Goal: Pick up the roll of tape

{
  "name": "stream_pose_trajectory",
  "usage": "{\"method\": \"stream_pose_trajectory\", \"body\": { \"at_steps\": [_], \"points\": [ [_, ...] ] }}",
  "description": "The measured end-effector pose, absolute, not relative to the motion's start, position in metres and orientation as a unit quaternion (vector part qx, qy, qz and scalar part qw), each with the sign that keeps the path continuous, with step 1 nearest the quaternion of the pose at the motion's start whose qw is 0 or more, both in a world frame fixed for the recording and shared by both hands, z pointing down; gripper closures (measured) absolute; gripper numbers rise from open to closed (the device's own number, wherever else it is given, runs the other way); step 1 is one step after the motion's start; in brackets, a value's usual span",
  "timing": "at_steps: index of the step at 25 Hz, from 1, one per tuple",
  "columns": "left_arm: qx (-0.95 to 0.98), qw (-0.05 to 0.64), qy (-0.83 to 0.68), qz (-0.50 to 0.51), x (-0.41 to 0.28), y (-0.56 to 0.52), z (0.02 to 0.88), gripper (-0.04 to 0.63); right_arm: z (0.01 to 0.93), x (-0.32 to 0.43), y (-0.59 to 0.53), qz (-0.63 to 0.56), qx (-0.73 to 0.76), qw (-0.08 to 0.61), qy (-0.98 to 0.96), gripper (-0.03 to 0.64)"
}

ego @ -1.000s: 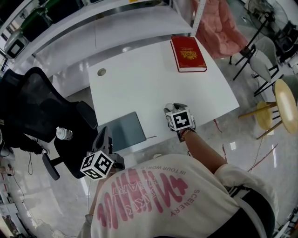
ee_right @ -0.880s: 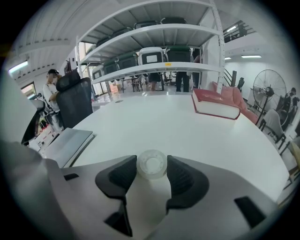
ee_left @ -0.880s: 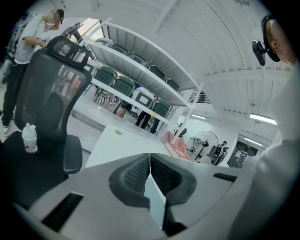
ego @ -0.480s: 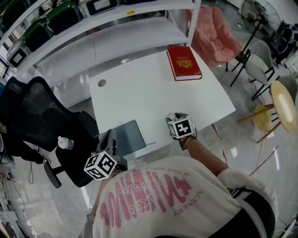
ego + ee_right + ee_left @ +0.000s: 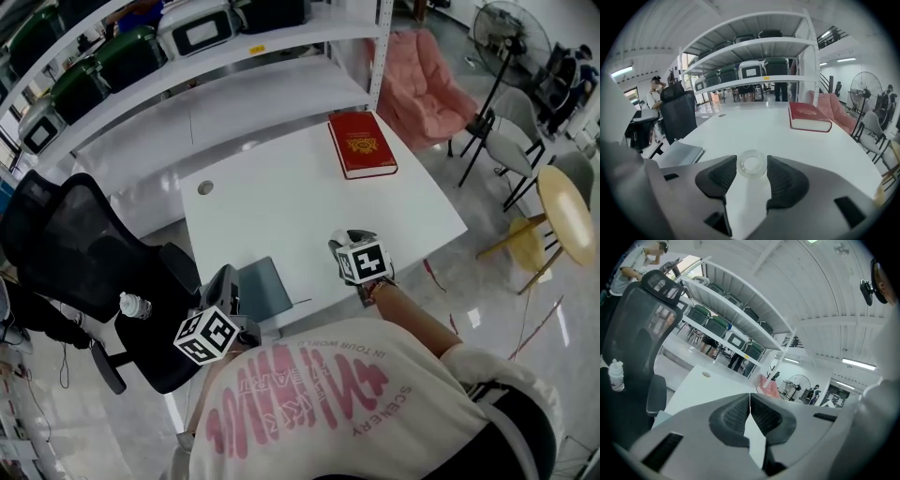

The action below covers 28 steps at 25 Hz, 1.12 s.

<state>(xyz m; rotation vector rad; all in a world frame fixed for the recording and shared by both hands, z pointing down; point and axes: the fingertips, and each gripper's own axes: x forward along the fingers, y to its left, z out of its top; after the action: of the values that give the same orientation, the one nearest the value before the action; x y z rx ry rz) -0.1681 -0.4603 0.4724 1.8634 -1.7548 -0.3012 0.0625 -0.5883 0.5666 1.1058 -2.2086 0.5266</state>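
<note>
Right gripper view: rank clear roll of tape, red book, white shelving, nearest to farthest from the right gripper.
1. Clear roll of tape, in the right gripper.
2. Red book, ahead-right on the white table.
3. White shelving, behind the table.

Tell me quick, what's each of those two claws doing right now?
Left gripper: closed, nothing between its jaws.
Right gripper: closed on the clear roll of tape.

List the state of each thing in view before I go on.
roll of tape: clamped in the right gripper
right gripper: shut on the roll of tape
left gripper: shut, empty
red book: closed, flat on the table
grey notebook: closed, at the table's near edge
water bottle: capped, upright on the chair
</note>
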Motion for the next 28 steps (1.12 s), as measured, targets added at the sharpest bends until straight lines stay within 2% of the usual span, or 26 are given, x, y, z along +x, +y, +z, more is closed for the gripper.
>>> {"method": "stream_pose_trajectory", "body": {
  "at_steps": [28],
  "points": [
    [0.741, 0.244, -0.615, -0.120, -0.125, -0.454, 0.439, 0.571, 0.424, 0.066, -0.554, 0.152, 0.423, 0.089, -0.889, 0.399]
  ]
}}
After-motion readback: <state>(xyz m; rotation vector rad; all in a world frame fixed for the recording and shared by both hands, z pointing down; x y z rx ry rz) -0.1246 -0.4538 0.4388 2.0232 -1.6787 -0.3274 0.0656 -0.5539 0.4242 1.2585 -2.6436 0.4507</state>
